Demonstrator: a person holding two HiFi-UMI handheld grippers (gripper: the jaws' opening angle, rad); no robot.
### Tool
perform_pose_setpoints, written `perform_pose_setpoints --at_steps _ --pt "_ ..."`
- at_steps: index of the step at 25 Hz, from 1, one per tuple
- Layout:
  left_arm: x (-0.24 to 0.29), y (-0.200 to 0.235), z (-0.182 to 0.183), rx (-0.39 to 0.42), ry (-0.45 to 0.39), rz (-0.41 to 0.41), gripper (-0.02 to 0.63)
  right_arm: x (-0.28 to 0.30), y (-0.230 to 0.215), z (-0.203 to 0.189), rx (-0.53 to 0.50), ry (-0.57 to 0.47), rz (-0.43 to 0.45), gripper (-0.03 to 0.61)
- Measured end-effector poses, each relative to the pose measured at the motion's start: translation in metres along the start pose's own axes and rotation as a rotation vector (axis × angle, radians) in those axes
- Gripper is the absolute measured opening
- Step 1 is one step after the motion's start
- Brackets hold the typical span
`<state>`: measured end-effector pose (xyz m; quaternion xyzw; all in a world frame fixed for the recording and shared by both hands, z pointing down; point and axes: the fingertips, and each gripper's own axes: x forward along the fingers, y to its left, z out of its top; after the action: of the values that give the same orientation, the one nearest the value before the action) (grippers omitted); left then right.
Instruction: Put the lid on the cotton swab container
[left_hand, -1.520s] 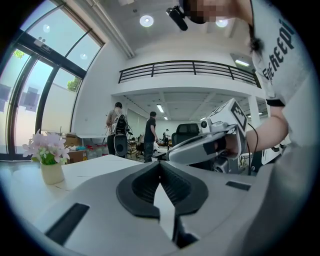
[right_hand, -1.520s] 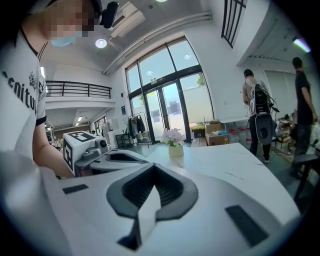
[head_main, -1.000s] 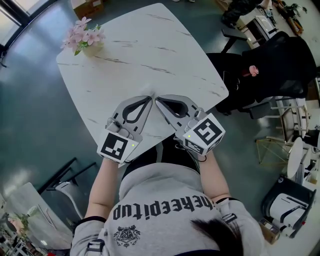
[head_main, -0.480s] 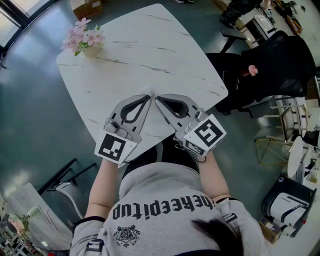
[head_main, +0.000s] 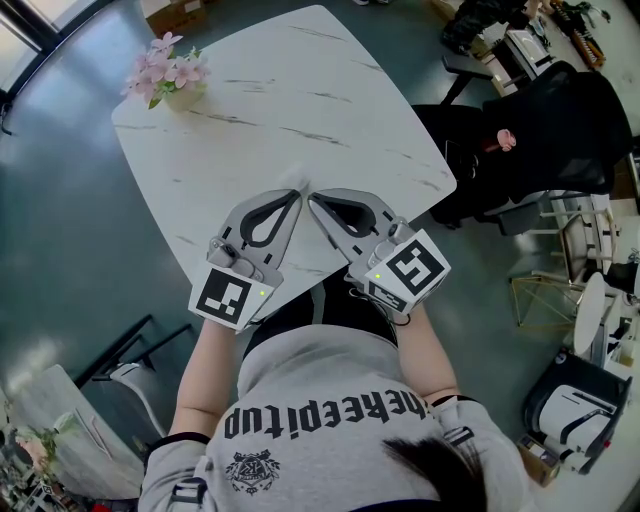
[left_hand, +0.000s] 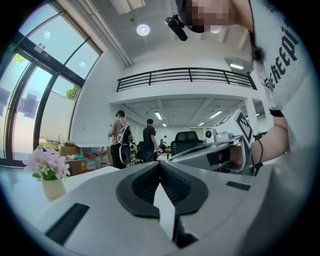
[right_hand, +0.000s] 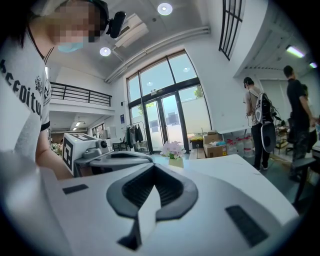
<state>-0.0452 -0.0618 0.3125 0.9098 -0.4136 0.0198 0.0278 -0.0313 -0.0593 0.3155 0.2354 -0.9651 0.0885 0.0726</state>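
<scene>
No cotton swab container or lid shows in any view. My left gripper (head_main: 298, 194) rests near the front edge of the white marble table (head_main: 290, 110), jaws shut with nothing between them. My right gripper (head_main: 312, 199) lies beside it, tips almost meeting the left one's, also shut and empty. In the left gripper view the left gripper (left_hand: 160, 164) has its tips together, and the right gripper's marker cube (left_hand: 242, 127) shows at the right. In the right gripper view the right gripper (right_hand: 154, 167) is closed, with the left gripper's cube (right_hand: 75, 147) at the left.
A small vase of pink flowers (head_main: 168, 75) stands at the table's far left corner. A black office chair (head_main: 545, 135) and clutter sit to the right of the table. People (left_hand: 149, 140) stand in the room beyond.
</scene>
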Motion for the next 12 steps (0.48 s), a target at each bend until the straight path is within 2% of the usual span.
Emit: perform_pose_setpoints --at_steps 12 --pt "-0.0032 0.0004 -0.0007 -0.005 -0.003 0.006 0.015 -0.0002 0.0018 -0.0030 0.004 0.004 -0.008 0.009"
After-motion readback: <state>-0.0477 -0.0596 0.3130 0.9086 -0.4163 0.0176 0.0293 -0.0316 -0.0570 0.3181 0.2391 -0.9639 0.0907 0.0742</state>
